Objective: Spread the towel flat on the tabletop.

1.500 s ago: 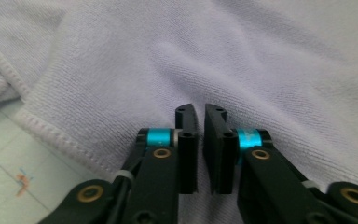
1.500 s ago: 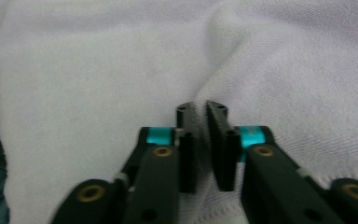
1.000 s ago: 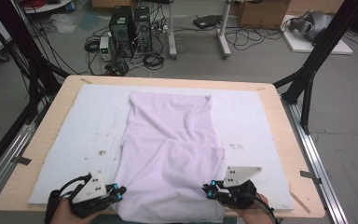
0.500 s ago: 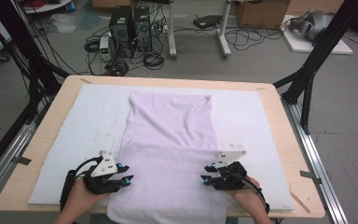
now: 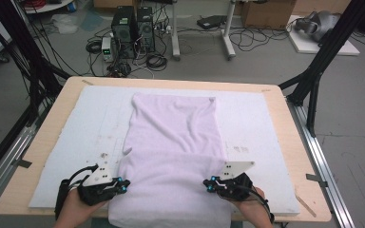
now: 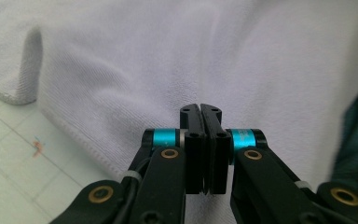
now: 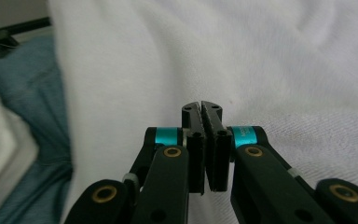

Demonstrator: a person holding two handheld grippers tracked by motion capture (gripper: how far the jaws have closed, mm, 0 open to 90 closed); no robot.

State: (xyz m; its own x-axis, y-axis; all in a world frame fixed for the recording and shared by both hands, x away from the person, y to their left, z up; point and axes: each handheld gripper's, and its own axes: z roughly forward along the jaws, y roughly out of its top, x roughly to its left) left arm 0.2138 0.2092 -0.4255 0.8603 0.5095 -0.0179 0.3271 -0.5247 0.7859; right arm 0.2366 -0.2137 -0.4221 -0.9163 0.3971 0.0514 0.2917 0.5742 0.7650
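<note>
Pale lilac towel (image 5: 171, 156) spread on the tabletop (image 5: 275, 142); left claw (image 5: 122, 184) at 7 o'clock and right claw (image 5: 208, 183) at 5 o'clock, both closed and empty, likely poised to grab its near edge

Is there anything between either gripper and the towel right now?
Nothing visible. The left gripper and right gripper sit right at the side edges of the towel, jaws shut.

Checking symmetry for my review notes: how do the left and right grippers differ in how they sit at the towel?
The left gripper sits at the towel's left edge, the white mat beside it; the right gripper sits at its right edge. Both have shut jaws with no cloth visibly pinched, near the table's front.
</note>
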